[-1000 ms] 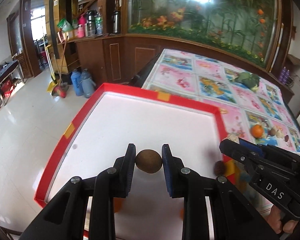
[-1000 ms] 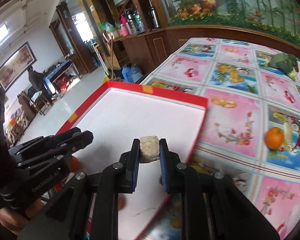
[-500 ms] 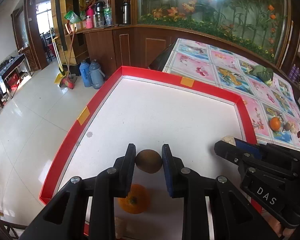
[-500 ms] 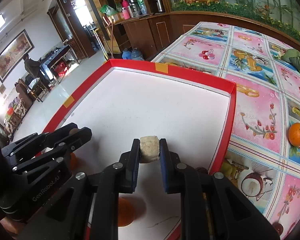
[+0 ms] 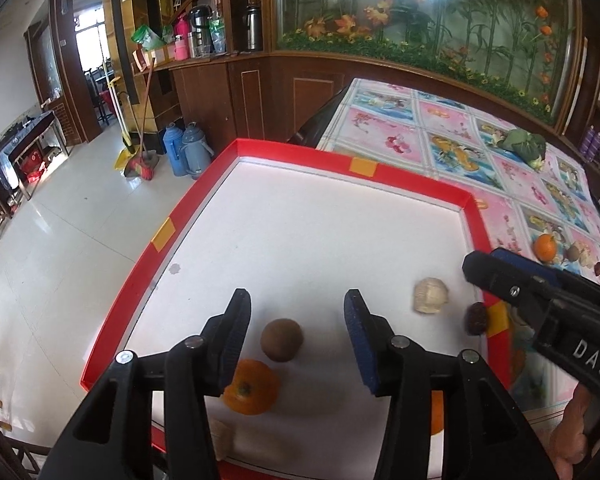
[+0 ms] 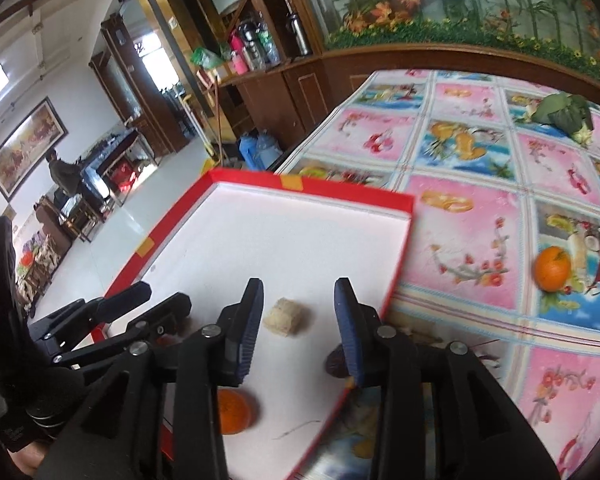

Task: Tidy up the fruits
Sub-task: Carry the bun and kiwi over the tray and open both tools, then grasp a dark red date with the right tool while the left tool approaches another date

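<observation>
Both grippers, left (image 5: 296,320) and right (image 6: 299,312), hover spread, seemingly above tray (image 5: 380,184).

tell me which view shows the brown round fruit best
The left wrist view: the brown round fruit lies in full sight on the white tray floor, between the open left hand-held gripper fingers. In the right wrist view it is hidden behind the left hand-held gripper's body.

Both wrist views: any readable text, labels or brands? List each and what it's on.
"DAS" in white letters on the black body of the right gripper, seen in the left wrist view.
Marking on the left gripper body, low left in the right wrist view: too dark and blurred to read.
Labels on the bottles and packets on the wooden counter: too small to read.
</observation>
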